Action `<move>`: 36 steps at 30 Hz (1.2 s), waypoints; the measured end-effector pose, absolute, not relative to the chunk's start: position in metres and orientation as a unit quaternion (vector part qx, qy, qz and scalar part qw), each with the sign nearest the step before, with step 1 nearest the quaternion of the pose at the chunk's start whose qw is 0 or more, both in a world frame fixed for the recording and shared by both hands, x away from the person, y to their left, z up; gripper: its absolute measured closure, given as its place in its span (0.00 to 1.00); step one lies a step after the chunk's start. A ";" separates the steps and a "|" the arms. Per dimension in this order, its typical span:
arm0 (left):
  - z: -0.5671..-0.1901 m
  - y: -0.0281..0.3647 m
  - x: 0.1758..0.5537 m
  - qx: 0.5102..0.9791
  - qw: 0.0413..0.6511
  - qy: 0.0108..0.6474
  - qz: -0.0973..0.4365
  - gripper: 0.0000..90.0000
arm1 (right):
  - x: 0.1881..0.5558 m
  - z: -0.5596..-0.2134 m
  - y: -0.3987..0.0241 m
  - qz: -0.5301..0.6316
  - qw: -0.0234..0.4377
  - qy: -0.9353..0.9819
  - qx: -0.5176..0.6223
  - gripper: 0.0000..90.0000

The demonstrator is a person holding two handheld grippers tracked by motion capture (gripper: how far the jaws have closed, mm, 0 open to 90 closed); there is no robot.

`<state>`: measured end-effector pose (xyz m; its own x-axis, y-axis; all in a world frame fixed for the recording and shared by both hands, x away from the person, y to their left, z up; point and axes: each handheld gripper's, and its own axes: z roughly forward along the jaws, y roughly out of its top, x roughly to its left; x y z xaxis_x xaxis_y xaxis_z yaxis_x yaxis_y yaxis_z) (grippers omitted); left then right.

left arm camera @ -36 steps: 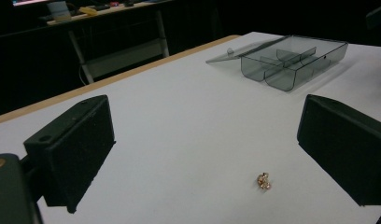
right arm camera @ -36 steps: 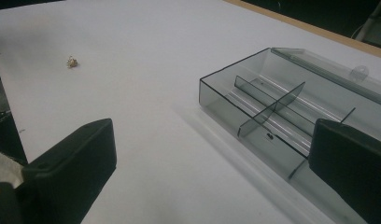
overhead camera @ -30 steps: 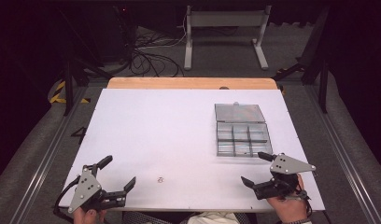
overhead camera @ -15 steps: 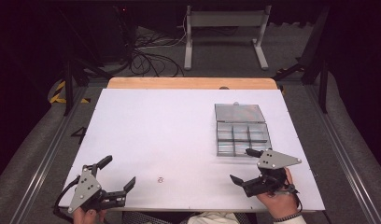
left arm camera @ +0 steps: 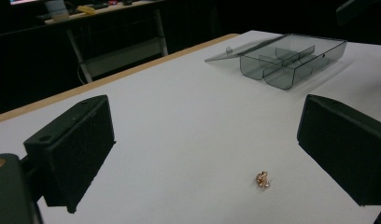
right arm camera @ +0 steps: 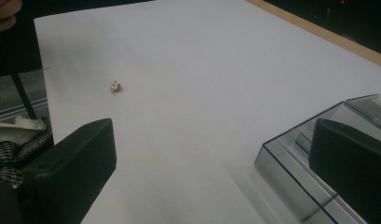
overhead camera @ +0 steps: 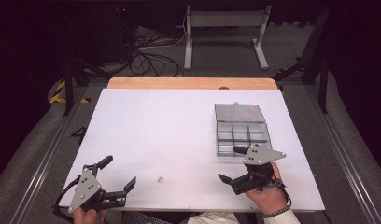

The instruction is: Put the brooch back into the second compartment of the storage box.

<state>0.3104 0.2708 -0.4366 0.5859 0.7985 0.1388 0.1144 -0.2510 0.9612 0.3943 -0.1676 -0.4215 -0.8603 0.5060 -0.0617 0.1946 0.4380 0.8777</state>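
Claws are both released and empty: left claw (overhead camera: 117,176) near the small gold trinket (overhead camera: 159,178), right claw (overhead camera: 229,164) beside the clear compartment box (overhead camera: 240,129) on the desk (overhead camera: 156,126).

Gold trinket (overhead camera: 159,178) is reading as a speck in the high view, type too small to tell. Compartment box (right arm camera: 319,158) is running off the right gripper view's edge, one jaw covering part. Left hand (overhead camera: 86,217) is getting cropped at the bottom.
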 end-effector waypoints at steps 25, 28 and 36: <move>-0.436 0.272 0.310 0.721 0.524 0.318 0.325 0.05 | 0.397 -0.420 -0.132 0.467 0.119 0.852 0.206 0.08; -0.436 0.272 0.310 0.719 0.525 0.318 0.326 0.05 | 0.398 -0.420 -0.126 0.464 0.115 0.855 0.202 0.10; -0.435 0.273 0.310 0.718 0.525 0.317 0.327 0.05 | 0.402 -0.424 -0.109 0.456 0.101 0.863 0.191 0.14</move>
<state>0.3104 0.2731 -0.4354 0.5840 0.8001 0.1371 0.1122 -0.2468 0.9626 0.4021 -0.1086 -0.4239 -0.9064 0.4225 -0.0007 0.2378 0.5116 0.8256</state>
